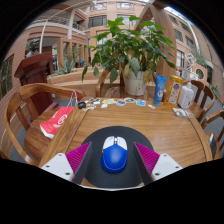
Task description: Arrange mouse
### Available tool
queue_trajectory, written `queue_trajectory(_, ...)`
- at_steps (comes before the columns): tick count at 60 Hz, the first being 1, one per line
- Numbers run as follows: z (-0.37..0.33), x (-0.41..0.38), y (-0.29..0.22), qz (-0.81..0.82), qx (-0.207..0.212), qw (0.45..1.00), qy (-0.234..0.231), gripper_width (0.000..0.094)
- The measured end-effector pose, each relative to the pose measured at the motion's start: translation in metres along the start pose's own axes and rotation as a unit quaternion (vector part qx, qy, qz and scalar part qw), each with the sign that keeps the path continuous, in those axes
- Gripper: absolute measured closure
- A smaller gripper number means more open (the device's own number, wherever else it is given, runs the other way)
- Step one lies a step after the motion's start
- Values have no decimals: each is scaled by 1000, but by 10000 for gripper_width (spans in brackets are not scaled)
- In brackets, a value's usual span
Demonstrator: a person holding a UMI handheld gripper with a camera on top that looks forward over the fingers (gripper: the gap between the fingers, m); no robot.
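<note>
— The jaws (115, 162): how do they stand?

— Spread wide apart, gripping nothing. One magenta pad (72, 157) shows at the left and its twin (152, 157) at the right, each with a clear gap to the blue mouse (115, 155) that sits between them.

— And the mouse itself?

— It rests on a round black mouse mat (115, 137), near the close edge of a round wooden worktop (170, 130). Its pale front end points away from the camera, toward the middle of the worktop.

— What else is on the wood?

— A red packet (55, 122) lies well off to the left, by a wooden chair (20, 110). Across the far side runs a row of small items, too small to name, with a blue tube (160, 89) and an orange box (174, 90) standing upright near the right end. Behind the row, a leafy plant (125, 45) rises from a pale pot (134, 84).

— The setting?

— An outdoor courtyard, with a multi-storey building (100, 15) with balconies beyond the plant.
</note>
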State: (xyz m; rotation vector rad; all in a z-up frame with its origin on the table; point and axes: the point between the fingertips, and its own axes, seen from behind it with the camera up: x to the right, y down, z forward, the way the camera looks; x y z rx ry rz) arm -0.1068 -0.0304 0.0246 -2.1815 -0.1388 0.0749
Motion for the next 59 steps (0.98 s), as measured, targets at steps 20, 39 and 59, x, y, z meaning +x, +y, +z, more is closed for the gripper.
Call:
queue_trajectory(20,-155,-8,-56,4,66,997,29,80)
queue_trajectory(39,-258,-22,-36,10,77,996,37,80)
queue_trajectory(59,-290,-28,-9,15,70,997,33,74)
